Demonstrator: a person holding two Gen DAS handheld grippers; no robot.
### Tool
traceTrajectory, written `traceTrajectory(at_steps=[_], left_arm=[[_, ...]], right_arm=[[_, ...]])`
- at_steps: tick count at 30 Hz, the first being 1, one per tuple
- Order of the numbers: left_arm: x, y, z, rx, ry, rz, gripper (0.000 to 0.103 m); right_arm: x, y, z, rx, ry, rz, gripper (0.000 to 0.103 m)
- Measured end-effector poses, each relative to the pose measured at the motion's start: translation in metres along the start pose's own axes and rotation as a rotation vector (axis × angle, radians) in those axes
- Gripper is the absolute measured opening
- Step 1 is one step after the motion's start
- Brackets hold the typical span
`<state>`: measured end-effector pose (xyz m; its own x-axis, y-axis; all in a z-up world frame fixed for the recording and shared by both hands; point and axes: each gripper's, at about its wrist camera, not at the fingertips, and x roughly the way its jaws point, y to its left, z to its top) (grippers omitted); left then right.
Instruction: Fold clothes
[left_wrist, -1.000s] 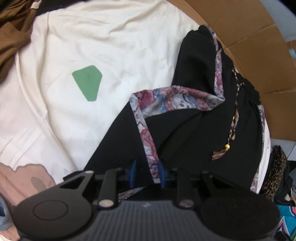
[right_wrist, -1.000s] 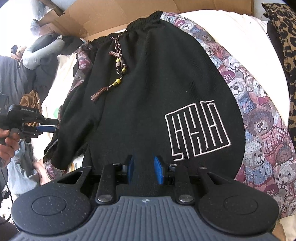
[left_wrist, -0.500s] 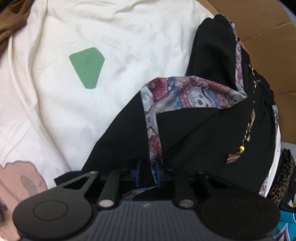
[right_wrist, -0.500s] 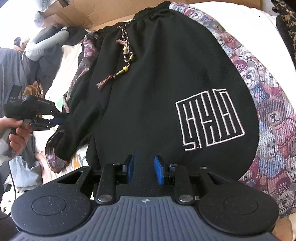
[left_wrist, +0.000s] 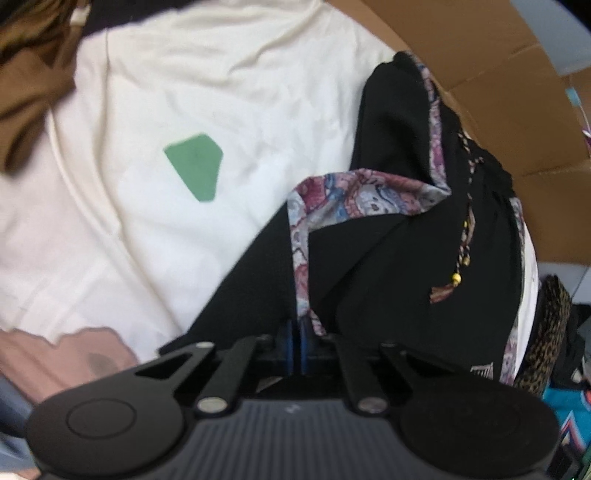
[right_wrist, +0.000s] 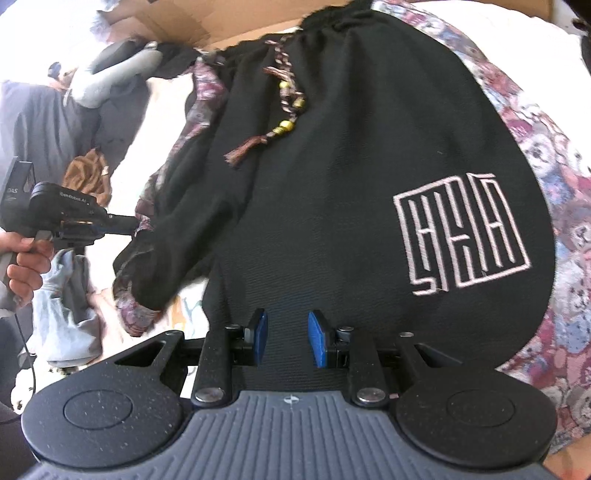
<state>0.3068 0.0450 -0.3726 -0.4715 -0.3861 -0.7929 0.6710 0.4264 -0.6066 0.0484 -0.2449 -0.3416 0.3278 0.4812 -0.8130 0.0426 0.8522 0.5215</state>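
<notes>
Since the earlier frames the left gripper (left_wrist: 295, 345) has been closing: its blue pads, spread either side of the patterned hem strip a second ago, now stand pressed nearly together on that strip (left_wrist: 301, 273) at the near edge of the black shorts (right_wrist: 369, 184). The strip has drawn taut and the leg it borders has lifted slightly off the cream sheet (left_wrist: 184, 92). The right gripper (right_wrist: 286, 338) has shifted little.

Present state. The shorts lie spread on the cream sheet, waistband at the far side against the cardboard (left_wrist: 480, 55), beaded drawstring (right_wrist: 284, 122) lying on the front panel, embroidered emblem (right_wrist: 461, 240) on the leg at right. In the right wrist view the left gripper (right_wrist: 127, 223) reaches the left leg's hem from the left, held by a hand (right_wrist: 22, 258). The right gripper's jaws are partly spread with black fabric of the right leg's near edge between the pads; whether the pads actually press it cannot be told.

Step in hand: securing the near hem corners before a fold.

Next move, as judged: confirm the right-hand grip, then lift both hems together and carry them evenly in the fold direction, keeping the edge level. Uneven lift would skew the fold; the drawstring may catch inside.
</notes>
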Motion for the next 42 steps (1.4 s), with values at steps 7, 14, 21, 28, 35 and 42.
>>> traceTrajectory(at_steps=[7,14,21,28,35,42], left_arm=[[-0.030,0.025,0.019,0.091,-0.012,0.080,0.003],[-0.042,0.033,0.028,0.222,0.005,0.167,0.002],[-0.054,0.038,0.047,0.380,0.030,0.279,0.002],[-0.056,0.059,0.050,0.428,0.062,0.363,0.002],[-0.049,0.083,0.029,0.401,0.117,0.376,0.002],[-0.041,0.102,0.016,0.365,0.149,0.373,0.002]], right_arm=[[0.008,0.016,-0.001,-0.036,0.019,0.037,0.031],[0.013,0.019,-0.004,-0.051,0.038,0.035,0.031],[0.021,0.030,-0.005,-0.071,0.060,0.050,0.031],[0.030,0.047,-0.006,-0.117,0.096,0.075,0.031],[0.034,0.052,-0.005,-0.135,0.114,0.076,0.031],[0.041,0.058,-0.005,-0.149,0.132,0.076,0.031]])
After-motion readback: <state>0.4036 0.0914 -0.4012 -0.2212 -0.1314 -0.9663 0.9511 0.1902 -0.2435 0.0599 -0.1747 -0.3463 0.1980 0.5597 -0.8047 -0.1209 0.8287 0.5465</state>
